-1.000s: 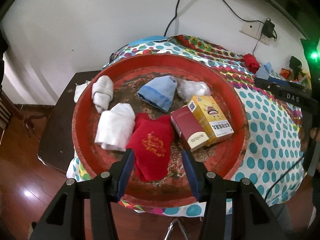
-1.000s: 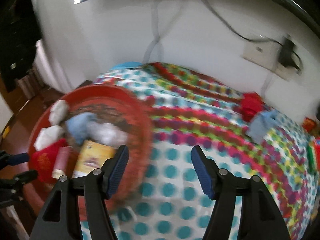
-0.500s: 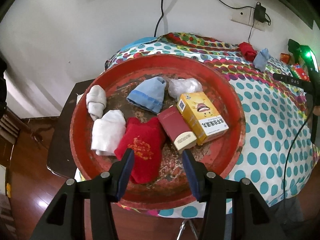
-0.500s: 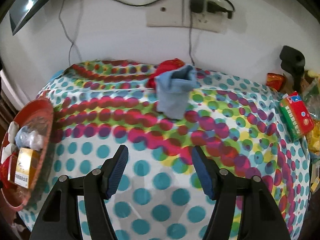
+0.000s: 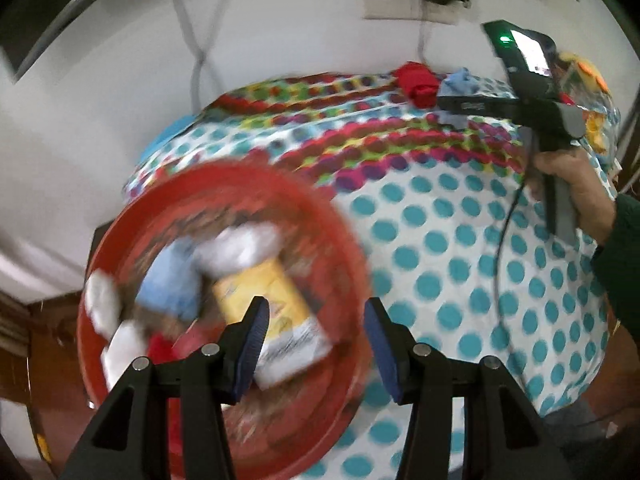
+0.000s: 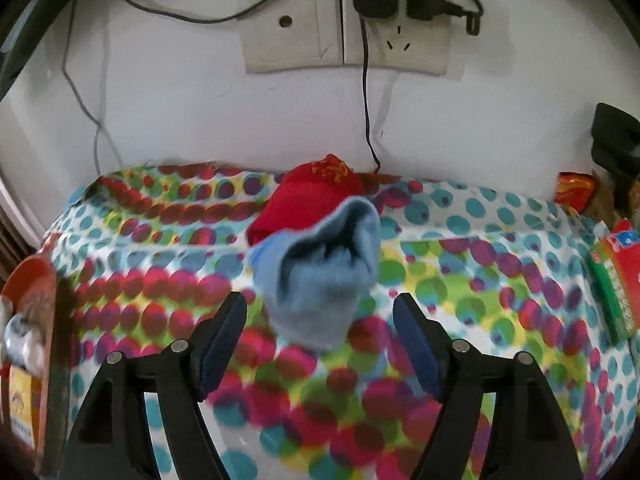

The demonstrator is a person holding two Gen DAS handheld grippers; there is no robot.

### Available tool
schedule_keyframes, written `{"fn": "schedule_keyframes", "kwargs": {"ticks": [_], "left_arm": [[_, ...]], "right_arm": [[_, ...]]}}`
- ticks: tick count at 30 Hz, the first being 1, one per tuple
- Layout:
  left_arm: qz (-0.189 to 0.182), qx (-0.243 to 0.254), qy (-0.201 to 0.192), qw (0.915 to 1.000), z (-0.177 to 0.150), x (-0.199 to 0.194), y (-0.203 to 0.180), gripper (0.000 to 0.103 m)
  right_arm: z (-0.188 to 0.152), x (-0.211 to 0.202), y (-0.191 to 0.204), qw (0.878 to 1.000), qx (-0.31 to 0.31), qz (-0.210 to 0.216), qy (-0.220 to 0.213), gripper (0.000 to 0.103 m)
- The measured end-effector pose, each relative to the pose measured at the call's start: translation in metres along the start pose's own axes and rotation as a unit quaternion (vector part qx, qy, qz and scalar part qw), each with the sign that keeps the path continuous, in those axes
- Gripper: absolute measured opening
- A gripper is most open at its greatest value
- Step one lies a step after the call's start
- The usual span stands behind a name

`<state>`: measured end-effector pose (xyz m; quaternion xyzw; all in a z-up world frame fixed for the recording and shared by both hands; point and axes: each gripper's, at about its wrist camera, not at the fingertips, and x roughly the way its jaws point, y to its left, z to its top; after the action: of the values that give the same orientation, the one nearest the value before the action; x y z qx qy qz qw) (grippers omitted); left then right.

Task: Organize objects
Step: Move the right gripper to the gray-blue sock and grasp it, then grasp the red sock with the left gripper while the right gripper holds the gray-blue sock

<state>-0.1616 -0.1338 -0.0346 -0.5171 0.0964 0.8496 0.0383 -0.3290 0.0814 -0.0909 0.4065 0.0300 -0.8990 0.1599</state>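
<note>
My right gripper (image 6: 320, 340) now closer to the blue sock (image 6: 318, 276) than half a second ago, jaws wide and empty, red sock (image 6: 308, 196) just behind, left gripper (image 5: 314, 344) swung rightward, open, empty, over blurred red tray (image 5: 328, 216), wall socket (image 6: 344, 24) above counter (image 6: 460, 300).

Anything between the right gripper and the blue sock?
No. In the right wrist view only bare dotted tablecloth separates the open right gripper from the blue sock.
</note>
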Motion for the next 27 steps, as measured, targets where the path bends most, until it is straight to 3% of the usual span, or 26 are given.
{"fn": "schedule_keyframes", "kwargs": {"ticks": [1,4,9,14,20,27], "left_arm": [[-0.005,0.001,0.001,1.0000,0.007,0.004,-0.003,0.051],[-0.032,-0.001,0.009,0.9994,0.038,0.023,-0.018,0.051],[-0.026,-0.010,0.012,0.9995,0.096,0.063,-0.041,0.051],[-0.077,-0.032,-0.005,0.9965,0.160,0.097,-0.066,0.051],[-0.100,-0.001,-0.015,0.9948,0.224,0.126,-0.104,0.051],[-0.069,-0.008,0.001,0.9976,0.261,0.173,-0.115,0.051]], "right_arm": [[0.001,0.004,-0.001,1.000,-0.001,0.006,0.001,0.070],[-0.001,0.007,-0.007,0.999,-0.011,0.036,0.002,0.038],[-0.019,-0.023,-0.029,0.999,-0.023,0.034,-0.020,0.037],[-0.049,-0.049,-0.060,0.999,-0.018,0.018,-0.022,0.037],[-0.062,-0.046,-0.079,0.999,0.000,0.039,-0.013,0.038],[-0.063,-0.044,-0.088,0.998,0.017,0.067,-0.012,0.039]]}}
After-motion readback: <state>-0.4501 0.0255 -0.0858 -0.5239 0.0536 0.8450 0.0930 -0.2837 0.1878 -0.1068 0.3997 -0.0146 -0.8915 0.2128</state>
